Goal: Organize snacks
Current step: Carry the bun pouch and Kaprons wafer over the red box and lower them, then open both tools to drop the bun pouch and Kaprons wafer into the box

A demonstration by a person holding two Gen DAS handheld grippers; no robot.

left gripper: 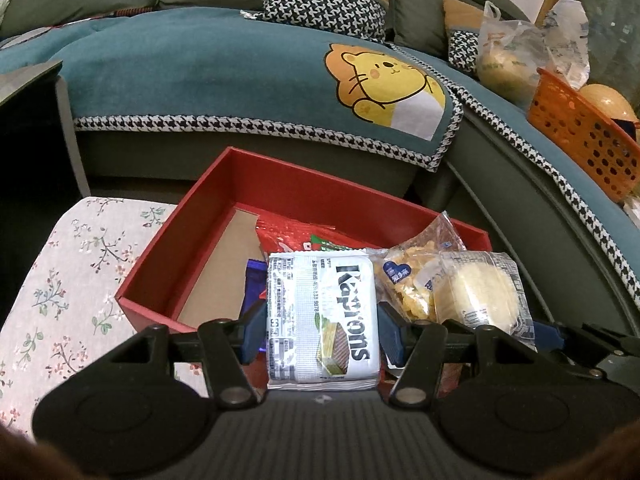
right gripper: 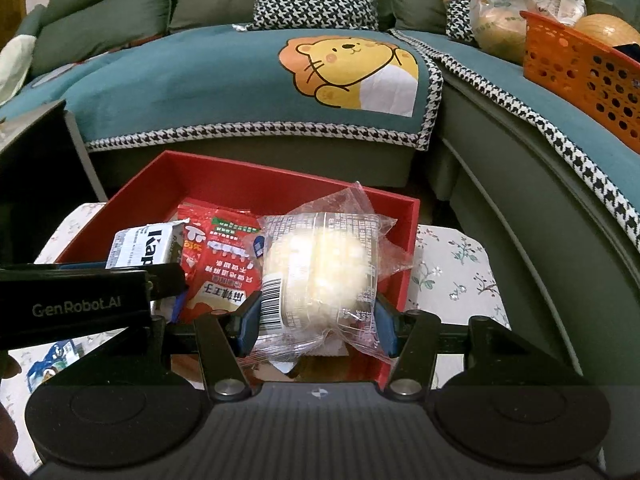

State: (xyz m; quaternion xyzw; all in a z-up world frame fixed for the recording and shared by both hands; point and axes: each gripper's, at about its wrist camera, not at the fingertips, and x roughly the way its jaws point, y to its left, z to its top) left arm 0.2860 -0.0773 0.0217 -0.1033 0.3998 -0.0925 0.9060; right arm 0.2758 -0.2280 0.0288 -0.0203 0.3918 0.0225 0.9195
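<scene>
Both tilted down over the red box (left gripper: 224,184), left gripper (left gripper: 322,330) clamps wafer pack (left gripper: 324,312), right gripper (right gripper: 318,320) clamps wrapped bun (right gripper: 320,268).

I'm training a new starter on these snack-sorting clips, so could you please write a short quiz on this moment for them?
1. True or false: the left gripper is empty.
2. Which item sits between the right gripper's pads? A) red snack bag B) clear-wrapped pale bun C) orange basket
3. Fill in: both grippers hold their snacks above the ____ box on the floral tablecloth.

Key
1. False: it is clamped on the white wafer pack.
2. B: the clear-wrapped pale bun. The red snack bag lies in the box; the orange basket sits on the sofa.
3. Red: the red box.
</scene>
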